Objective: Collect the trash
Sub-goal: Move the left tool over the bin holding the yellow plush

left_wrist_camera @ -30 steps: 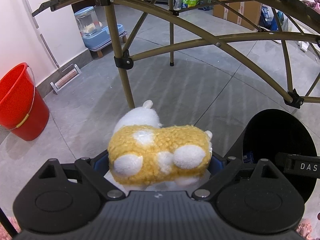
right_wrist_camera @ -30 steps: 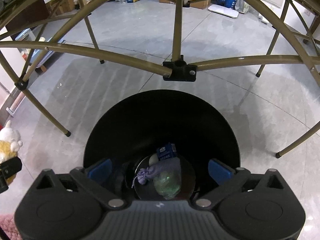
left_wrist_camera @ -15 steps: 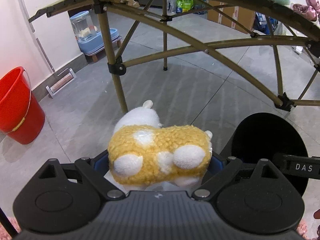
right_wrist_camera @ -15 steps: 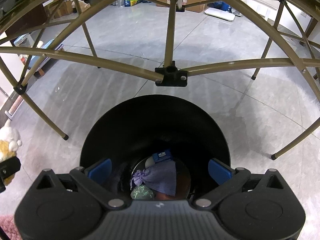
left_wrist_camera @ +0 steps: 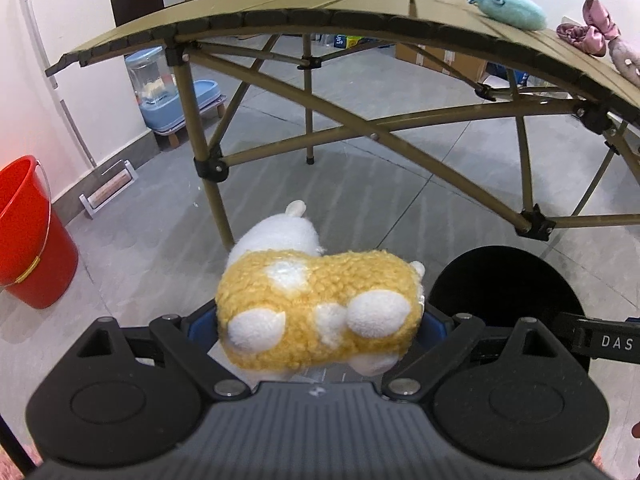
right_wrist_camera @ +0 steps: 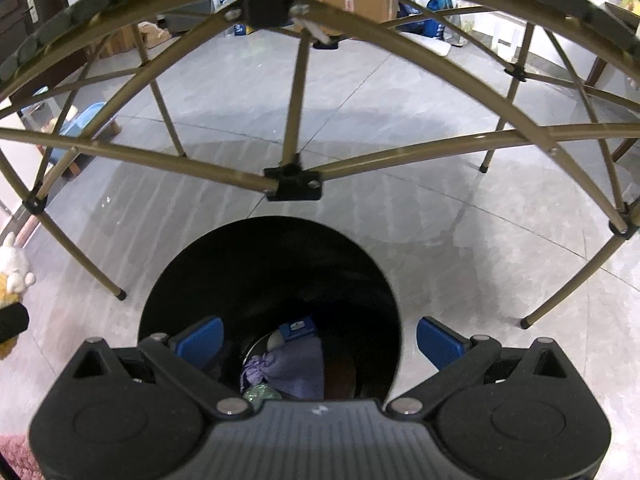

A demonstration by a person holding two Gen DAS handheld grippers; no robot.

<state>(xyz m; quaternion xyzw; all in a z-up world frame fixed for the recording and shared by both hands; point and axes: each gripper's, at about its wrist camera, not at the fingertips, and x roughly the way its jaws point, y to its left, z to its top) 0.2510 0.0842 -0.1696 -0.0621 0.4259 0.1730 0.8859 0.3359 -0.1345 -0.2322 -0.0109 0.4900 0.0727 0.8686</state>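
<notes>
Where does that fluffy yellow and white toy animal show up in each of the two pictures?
Left wrist view: the plush toy fills the lower middle, held between the jaws of the left gripper.
Right wrist view: only a sliver of the plush toy shows at the far left edge, at about mid height.
Shared landmark: the black trash bin, lower right in the left view, lower centre in the right view.

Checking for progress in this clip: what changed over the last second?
Both grippers rose: the table top now shows from above and the black bin sits lower in the right view. Nothing was grabbed or released. The left gripper still clamps the yellow plush toy; the right gripper stays open over the bin.
</notes>
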